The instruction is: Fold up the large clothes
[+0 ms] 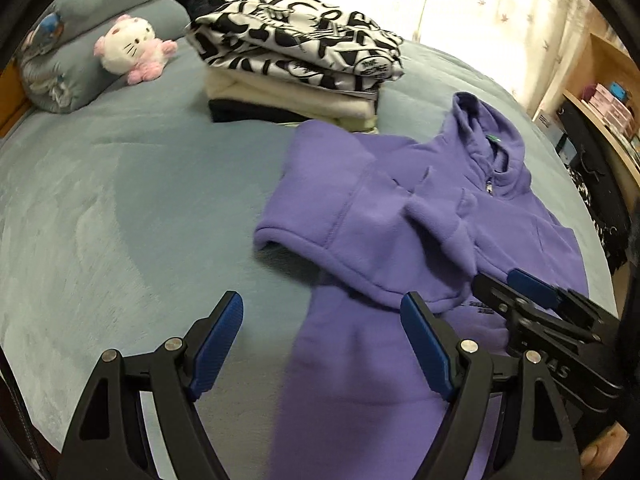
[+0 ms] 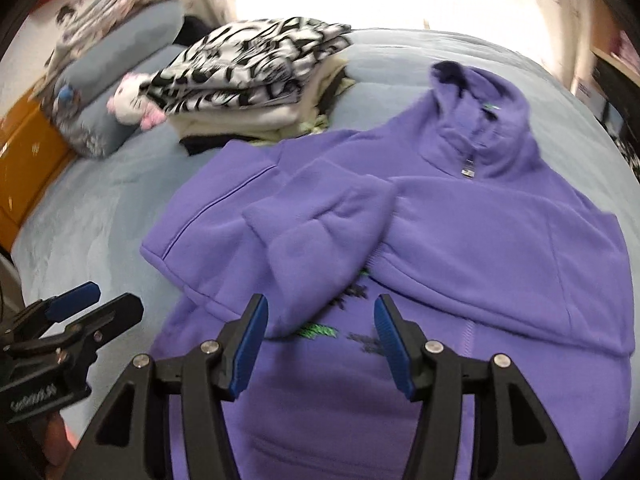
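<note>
A purple fleece hoodie lies face up on the blue-grey bed, hood towards the far side. Both sleeves are folded across its chest, and the lower body stretches towards me. My left gripper is open wide, with nothing between its fingers. It hangs over the hoodie's lower left edge and the bare bed. My right gripper is open too, above the printed front just below the folded sleeve cuff. Each gripper shows in the other's view: the right one over the hoodie's right side, the left one at the left.
A stack of folded clothes, topped by a black-and-white garment, sits beyond the hoodie. A white and pink plush cat leans on grey pillows at the far left. Shelves stand beside the bed at the right.
</note>
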`<state>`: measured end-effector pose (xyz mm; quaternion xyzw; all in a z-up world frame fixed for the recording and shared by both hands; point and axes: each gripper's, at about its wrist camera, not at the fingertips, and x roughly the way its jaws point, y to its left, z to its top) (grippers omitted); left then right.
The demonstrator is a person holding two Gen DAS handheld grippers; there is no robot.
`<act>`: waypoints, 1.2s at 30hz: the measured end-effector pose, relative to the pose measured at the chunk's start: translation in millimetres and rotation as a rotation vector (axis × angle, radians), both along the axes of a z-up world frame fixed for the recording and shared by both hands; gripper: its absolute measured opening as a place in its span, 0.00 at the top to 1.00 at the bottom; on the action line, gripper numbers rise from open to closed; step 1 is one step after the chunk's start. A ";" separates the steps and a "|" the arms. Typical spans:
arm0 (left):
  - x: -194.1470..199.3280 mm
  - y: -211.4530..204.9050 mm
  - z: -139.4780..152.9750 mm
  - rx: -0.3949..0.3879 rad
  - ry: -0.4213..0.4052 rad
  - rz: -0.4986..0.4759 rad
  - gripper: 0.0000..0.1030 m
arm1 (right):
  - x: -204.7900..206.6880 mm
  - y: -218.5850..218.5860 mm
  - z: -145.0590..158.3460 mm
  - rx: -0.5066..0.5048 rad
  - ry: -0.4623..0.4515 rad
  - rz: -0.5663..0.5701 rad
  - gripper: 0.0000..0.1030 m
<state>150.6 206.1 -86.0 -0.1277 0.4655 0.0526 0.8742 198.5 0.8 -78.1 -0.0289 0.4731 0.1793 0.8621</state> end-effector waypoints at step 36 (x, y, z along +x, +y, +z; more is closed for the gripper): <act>5.4 -8.7 -9.6 -0.012 -0.003 -0.084 0.23 | 30.7 -230.9 -8.8 0.101 0.178 -0.525 0.59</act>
